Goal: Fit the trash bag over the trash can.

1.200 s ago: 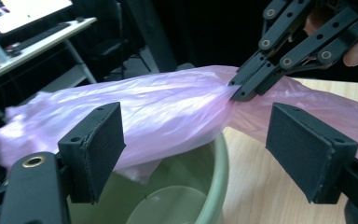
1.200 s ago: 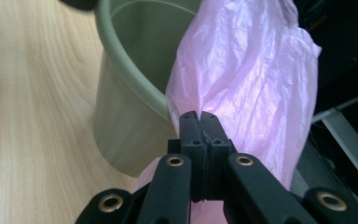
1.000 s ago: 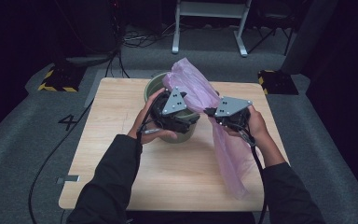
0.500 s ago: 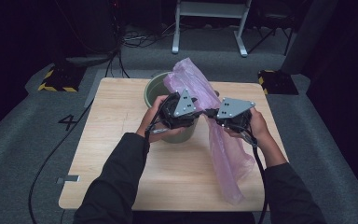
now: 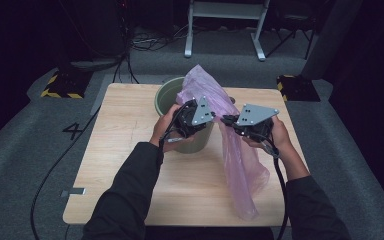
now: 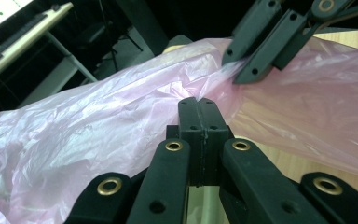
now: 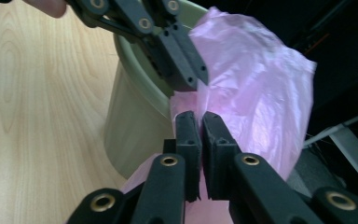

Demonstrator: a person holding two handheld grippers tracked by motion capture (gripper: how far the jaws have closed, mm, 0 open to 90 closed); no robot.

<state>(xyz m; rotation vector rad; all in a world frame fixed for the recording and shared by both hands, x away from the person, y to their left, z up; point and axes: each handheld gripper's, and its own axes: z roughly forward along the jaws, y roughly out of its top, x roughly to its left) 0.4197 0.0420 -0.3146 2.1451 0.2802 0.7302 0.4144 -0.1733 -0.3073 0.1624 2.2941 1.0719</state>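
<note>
A thin pink plastic bag (image 5: 240, 160) drapes from the round green bin (image 5: 166, 97) down onto the wooden table (image 5: 125, 150). My left gripper (image 5: 216, 118) is over the bin's right side. Its jaws have just been closing and now pinch a fold of the bag (image 6: 98, 135). My right gripper (image 5: 227, 120) faces it, tip to tip, shut on the same film (image 7: 256, 79). Its jaws have just been opening a hair and show a thin slit. In the right gripper view the left gripper (image 7: 193, 79) sits above the bin wall (image 7: 130, 126). The right gripper (image 6: 237, 63) bites the bag's upper edge.
The bin stands at the table's far middle. The bag's tail lies toward the front right edge. On the floor are two yellow-black striped blocks (image 5: 60, 85) (image 5: 297, 87), loose cables (image 5: 145, 42) and a white stand (image 5: 225, 25) behind the table.
The left gripper has shifted right toward the right gripper and its jaws have closed on the bag. The right hand has stayed put, and the bag's hanging part has swung slightly.
</note>
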